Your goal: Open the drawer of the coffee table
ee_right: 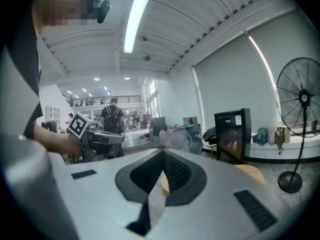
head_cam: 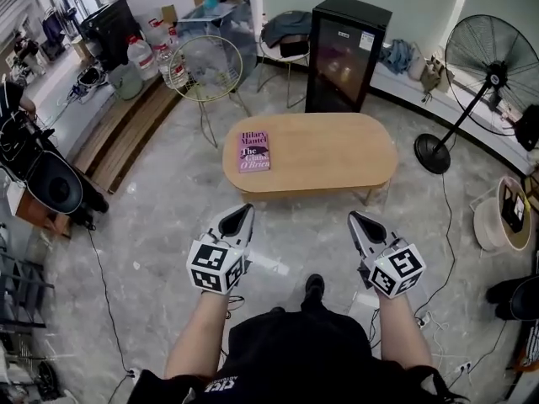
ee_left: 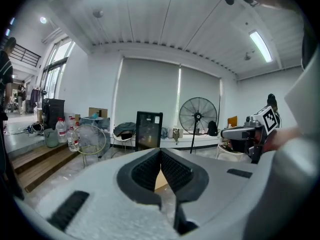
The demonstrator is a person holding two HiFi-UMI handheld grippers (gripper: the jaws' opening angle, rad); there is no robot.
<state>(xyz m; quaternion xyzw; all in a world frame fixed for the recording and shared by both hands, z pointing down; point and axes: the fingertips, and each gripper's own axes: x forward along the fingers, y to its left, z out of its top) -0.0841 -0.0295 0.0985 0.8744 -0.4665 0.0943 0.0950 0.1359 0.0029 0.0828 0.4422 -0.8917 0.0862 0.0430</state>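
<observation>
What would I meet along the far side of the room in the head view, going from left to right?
Clear plastic water bottles → round pale wire chair → chair draped with dark clothing → black glass-door fridge → black pedestal fan.

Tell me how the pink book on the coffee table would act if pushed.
The book lies flat, so it would probably slide, not tip or roll. The coffee table top looks smooth, so it should glide easily. Near the left end, it might fall off.
</observation>
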